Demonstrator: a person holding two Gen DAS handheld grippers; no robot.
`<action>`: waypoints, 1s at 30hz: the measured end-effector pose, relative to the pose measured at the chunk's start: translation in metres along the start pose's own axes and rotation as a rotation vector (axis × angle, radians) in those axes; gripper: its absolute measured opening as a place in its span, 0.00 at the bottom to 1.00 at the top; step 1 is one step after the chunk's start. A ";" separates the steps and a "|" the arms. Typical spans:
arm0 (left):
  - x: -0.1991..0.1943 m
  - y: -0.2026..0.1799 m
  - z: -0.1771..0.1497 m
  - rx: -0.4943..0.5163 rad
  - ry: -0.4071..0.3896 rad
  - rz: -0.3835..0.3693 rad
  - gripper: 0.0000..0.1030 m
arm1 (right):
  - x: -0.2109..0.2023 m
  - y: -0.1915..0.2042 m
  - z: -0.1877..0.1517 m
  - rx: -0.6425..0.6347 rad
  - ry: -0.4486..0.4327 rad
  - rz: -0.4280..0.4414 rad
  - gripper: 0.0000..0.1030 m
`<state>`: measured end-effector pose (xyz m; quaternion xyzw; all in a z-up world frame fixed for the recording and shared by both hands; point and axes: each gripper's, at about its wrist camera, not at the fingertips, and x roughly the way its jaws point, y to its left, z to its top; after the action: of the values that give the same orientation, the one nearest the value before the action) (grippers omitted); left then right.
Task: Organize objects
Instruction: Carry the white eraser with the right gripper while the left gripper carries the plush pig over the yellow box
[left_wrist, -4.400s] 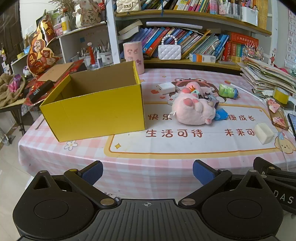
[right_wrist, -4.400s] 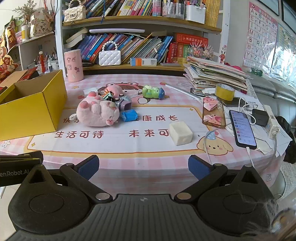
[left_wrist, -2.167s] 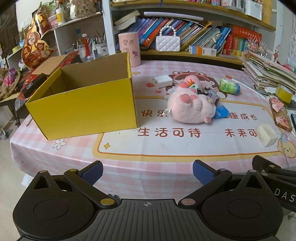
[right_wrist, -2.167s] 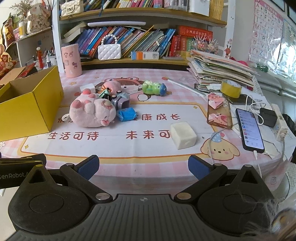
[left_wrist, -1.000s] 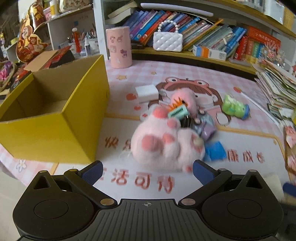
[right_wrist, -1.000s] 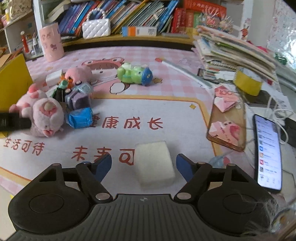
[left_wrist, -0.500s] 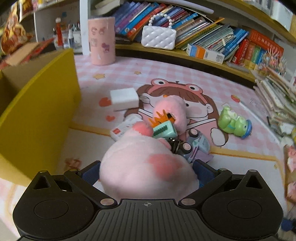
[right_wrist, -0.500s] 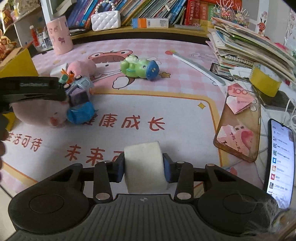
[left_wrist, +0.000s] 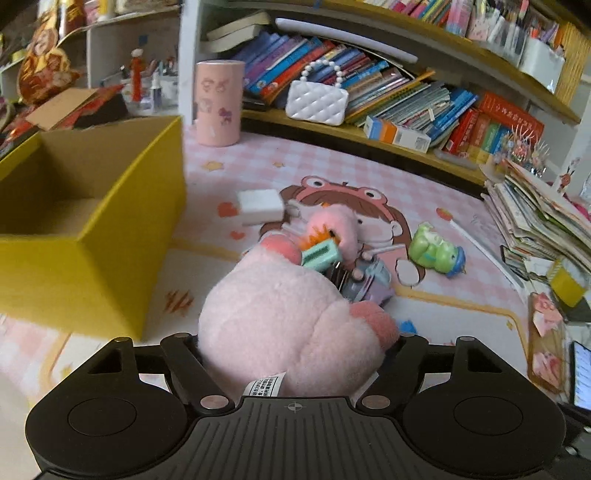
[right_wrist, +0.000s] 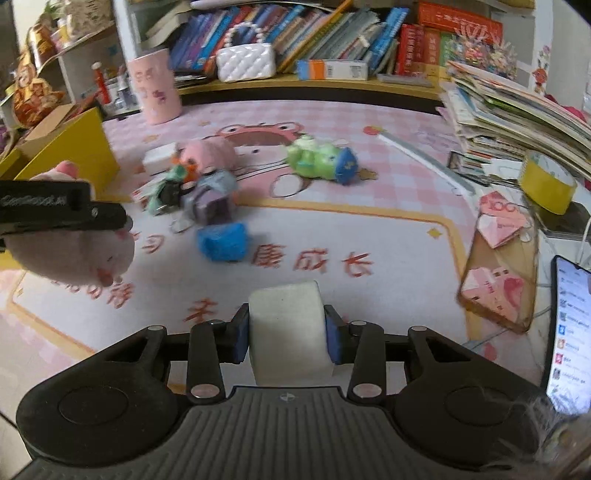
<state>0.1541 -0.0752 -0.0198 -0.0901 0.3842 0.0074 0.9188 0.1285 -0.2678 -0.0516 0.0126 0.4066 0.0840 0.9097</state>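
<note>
Both grippers came in from table edge and closed. Left gripper (left_wrist: 295, 343) squeezed pink plush (left_wrist: 291, 325), lifted it off mat (right_wrist: 369, 229), near right of yellow box (left_wrist: 92, 236). Right gripper (right_wrist: 288, 332) pinched white block (right_wrist: 288, 325) tight between blue pads (right_wrist: 334, 339). Small toy pile (right_wrist: 199, 192) and green toy (right_wrist: 317, 158) lay farther back. Phone (right_wrist: 569, 332) sat at right.

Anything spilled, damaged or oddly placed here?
Nothing spilled or damaged. The green toy lies on its side, and small toys sit jumbled mid-table. The pink plush and white block are simply gripped.
</note>
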 end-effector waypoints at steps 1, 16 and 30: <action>-0.006 0.005 -0.005 -0.012 0.008 -0.003 0.74 | -0.002 0.005 -0.002 -0.006 0.001 0.007 0.36; -0.084 0.126 -0.053 -0.076 0.004 0.016 0.74 | -0.041 0.151 -0.037 -0.127 -0.027 0.082 0.35; -0.138 0.227 -0.084 -0.067 -0.016 0.099 0.74 | -0.061 0.265 -0.077 -0.154 -0.032 0.123 0.35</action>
<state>-0.0215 0.1416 -0.0167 -0.1016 0.3802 0.0662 0.9169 -0.0062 -0.0204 -0.0338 -0.0312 0.3830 0.1704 0.9074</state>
